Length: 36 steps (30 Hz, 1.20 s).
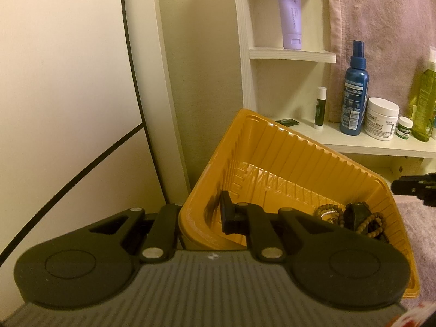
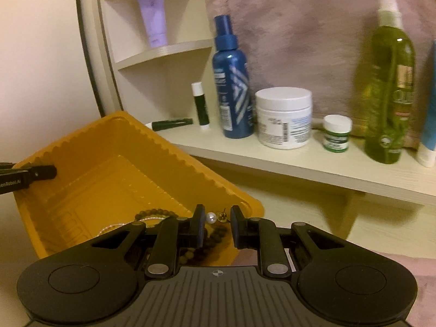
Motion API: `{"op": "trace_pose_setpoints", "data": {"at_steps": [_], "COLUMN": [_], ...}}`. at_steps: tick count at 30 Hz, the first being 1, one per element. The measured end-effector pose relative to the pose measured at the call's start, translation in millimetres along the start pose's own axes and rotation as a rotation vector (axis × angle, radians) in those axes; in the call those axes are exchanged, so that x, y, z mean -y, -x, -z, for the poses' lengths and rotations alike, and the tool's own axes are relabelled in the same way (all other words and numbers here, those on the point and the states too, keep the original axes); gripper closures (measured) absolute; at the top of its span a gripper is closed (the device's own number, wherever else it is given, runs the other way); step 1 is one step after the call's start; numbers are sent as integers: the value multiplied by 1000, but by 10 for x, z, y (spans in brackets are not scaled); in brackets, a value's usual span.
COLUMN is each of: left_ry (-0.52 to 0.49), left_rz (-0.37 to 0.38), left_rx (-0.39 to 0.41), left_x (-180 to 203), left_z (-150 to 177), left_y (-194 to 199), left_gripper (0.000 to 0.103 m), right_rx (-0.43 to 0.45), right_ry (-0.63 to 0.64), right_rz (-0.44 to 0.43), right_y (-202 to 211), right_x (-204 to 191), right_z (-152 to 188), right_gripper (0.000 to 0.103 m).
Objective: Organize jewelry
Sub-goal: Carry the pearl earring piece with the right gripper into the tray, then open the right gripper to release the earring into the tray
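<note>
Yellow plastic tray (image 1: 286,147): ribbed walls, held tilted in front of the shelf. Its near left rim is pinched by the left gripper (image 1: 201,218), whose jaws are closed on the tray wall, one finger inside the tray and the other outside. In the right wrist view the same tray (image 2: 114,147) shows with that gripper's finger lying over its left edge.

Tray contents: brown bead bracelets (image 1: 329,209), a thin pale beaded strand, and a dark chunky item beside them, all gathered at the tray's lower right corner. In the right wrist view the bead bracelets (image 2: 155,214) lie at the tray's near edge, partly hidden behind the gripper.

Right gripper (image 2: 217,219): poised above the near right corner of the tray, jaws narrowly apart with a pearl earring (image 2: 212,217) between them. The pearl sits against the left finger and the gold stud part reaches toward the right finger; it appears clamped across its length.

Shelf (image 2: 299,163), pale wood, behind the tray, left to right: a dark tube lying flat at the left end, a lip balm stick (image 2: 200,103), a blue spray bottle (image 2: 233,81), a large white jar (image 2: 284,117), a small green-and-white jar (image 2: 336,133), a green spray bottle (image 2: 389,87). A pink towel hangs behind these.

Upper corner shelf: a lilac tube (image 2: 153,13) standing on its cap.
</note>
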<state>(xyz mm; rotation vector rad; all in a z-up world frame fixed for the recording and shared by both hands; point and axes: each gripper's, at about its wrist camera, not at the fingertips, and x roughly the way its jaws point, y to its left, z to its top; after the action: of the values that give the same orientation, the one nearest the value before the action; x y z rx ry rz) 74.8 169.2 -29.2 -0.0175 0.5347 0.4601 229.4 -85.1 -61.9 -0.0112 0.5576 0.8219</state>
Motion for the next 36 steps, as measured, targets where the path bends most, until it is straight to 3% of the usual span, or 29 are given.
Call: {"op": "trace_pose_setpoints", "data": {"at_steps": [21,36], "left_ry": [0,7], "left_rz": [-1,0], "left_rx": [-1,-2], "left_x": [-8,-8], "left_z": [18,19], "left_y": [-11,-24], "left_gripper": [92,91], "right_rx": [-61,-68], "right_ry": [4,-36], "right_rz": [-26,-23], "right_y": [-469,-286], "right_x": [-236,-177], "right_z": [44,93], "right_gripper": [83,72]}}
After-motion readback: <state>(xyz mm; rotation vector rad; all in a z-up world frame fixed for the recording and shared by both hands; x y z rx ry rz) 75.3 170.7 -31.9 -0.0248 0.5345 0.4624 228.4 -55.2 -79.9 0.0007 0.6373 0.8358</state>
